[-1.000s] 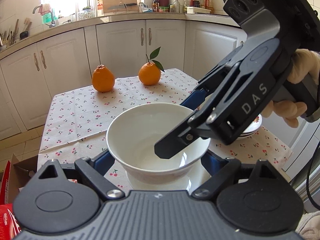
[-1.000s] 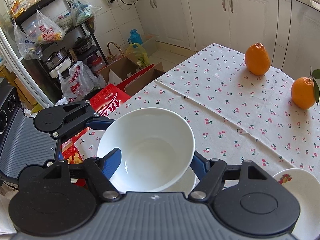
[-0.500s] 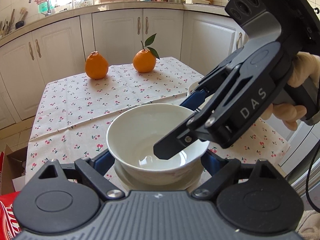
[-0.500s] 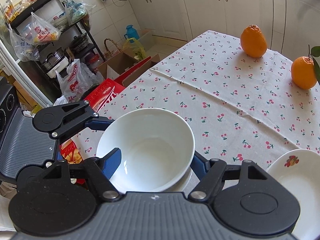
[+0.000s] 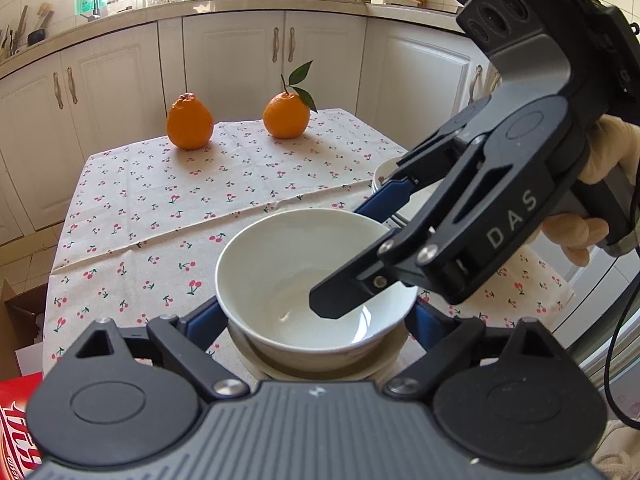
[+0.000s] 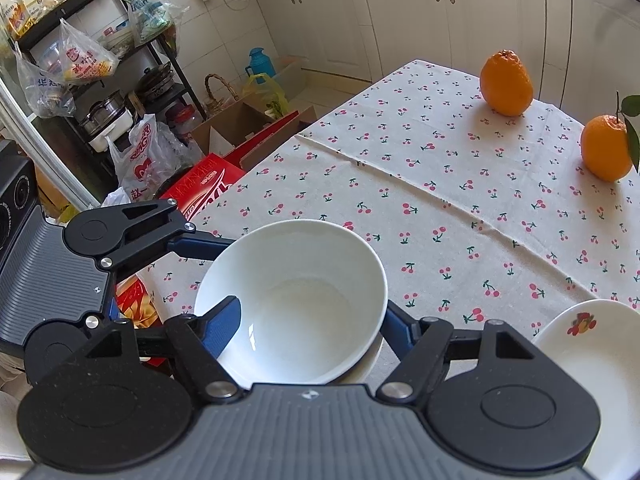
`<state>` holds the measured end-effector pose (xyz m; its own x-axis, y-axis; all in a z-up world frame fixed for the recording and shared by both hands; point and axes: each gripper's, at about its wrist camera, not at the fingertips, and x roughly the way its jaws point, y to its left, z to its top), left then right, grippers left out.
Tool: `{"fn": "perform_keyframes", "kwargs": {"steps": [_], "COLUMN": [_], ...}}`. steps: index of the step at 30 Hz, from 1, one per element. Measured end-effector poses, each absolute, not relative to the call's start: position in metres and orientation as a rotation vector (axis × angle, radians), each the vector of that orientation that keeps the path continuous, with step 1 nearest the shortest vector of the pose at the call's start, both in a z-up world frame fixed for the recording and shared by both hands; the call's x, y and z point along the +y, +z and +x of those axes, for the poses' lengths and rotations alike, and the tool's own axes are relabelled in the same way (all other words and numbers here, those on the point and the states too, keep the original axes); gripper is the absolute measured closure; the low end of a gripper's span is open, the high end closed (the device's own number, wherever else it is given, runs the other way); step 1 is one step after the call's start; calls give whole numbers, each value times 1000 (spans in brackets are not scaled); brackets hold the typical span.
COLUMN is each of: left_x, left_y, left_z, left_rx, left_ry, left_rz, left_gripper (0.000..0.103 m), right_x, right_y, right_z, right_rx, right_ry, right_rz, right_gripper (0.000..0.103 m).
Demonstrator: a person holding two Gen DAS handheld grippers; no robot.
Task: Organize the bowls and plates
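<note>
Left gripper (image 5: 316, 320) jaws opening; right gripper (image 5: 360, 256) pitched downward across it, gloved hand (image 5: 592, 200) behind.

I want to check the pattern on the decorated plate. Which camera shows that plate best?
The right wrist view: the decorated plate shows its fruit motif. In the left wrist view only its rim peeks out behind the right gripper.

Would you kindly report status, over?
Left hand-held gripper opening around bowl. Right hand-held gripper: one finger inside it. Bowl sits on lower dish. Nothing blocking.

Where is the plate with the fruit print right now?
The fruit-print plate lies at the lower right of the right wrist view, on the cherry tablecloth, to the right of the white bowl and apart from it.
</note>
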<state>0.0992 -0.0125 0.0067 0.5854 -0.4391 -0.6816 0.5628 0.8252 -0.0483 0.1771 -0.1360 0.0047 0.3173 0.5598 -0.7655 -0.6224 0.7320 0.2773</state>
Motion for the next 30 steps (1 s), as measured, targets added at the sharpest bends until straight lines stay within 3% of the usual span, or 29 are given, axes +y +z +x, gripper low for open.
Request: {"fn": "perform_keyframes", "kwargs": {"steps": [4,18,23,30], "left_x": [-11,0,10,17], "left_y": [8,7,0,-18], "left_z": [93,73,69,68], "left_rx": [733,717,699,699], "left_ry": [-598,-618,-625,-666], "left_rz": [202,246,294,367], "left_gripper": [8,8,8,8], "right_x": [-136,-119,-126,-131], "right_y": [4,-3,6,10], "right_z": [175,146,137,117], "right_rx": [968,890,824,800], "right_ry": [761,688,674,664], "right_rz": [-94,-262,-297,-319], "right_gripper": [10,9,0,0]}}
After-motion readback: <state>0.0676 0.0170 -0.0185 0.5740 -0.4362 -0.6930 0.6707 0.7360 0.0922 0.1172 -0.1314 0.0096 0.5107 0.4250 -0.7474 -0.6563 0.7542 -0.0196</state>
